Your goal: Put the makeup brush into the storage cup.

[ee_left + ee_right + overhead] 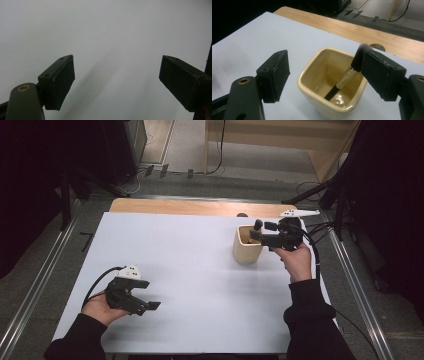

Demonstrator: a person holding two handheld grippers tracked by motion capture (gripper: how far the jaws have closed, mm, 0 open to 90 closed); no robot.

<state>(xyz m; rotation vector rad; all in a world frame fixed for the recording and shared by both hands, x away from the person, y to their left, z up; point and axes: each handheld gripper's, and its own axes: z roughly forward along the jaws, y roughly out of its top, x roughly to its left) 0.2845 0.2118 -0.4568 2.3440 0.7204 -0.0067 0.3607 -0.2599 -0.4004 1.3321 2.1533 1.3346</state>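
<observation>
Both of my claws are released: the right claw (322, 75) hangs over the cream cup (332, 82) where the makeup brush (344, 80) leans, so I should lift straight clear, while the left claw (147, 302) idles over the tabletop (190, 270).

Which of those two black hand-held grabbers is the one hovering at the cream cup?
The right gripper, at the table's far right. Its open fingers flank the cup with the brush inside. The left gripper sits over bare white table, near nothing.
</observation>
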